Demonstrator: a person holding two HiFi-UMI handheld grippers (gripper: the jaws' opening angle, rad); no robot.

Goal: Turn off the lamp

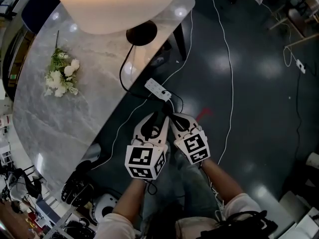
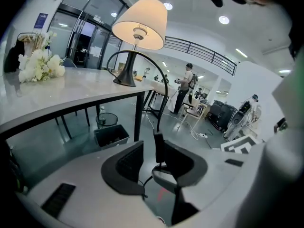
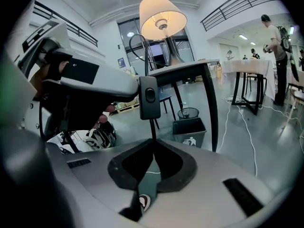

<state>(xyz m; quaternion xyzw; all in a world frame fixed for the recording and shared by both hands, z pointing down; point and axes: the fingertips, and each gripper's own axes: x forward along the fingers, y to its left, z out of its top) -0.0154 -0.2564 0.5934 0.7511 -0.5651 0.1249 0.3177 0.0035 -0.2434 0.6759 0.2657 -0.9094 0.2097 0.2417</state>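
The lamp [image 1: 114, 4] stands lit on the marble table [image 1: 65, 123], and its shade also glows in the left gripper view [image 2: 141, 23] and the right gripper view [image 3: 163, 17]. A black cord [image 1: 122, 76] runs from the lamp's base off the table's edge to both grippers. The right gripper [image 3: 153, 148] is shut on this cord just below the black inline switch [image 3: 149, 97]. The left gripper [image 2: 154, 160] is open, with the switch [image 2: 159, 148] edge-on between its jaws, near the right one. In the head view the left gripper [image 1: 154, 122] and the right gripper [image 1: 174, 119] meet tip to tip above the dark floor.
White flowers [image 1: 61, 76] lie on the table. A white power strip [image 1: 157, 89] and white cables lie on the floor ahead. A bin [image 2: 111, 136] stands under the table. Bags and helmets [image 1: 77, 188] lie at lower left. A person [image 2: 185, 87] stands far off.
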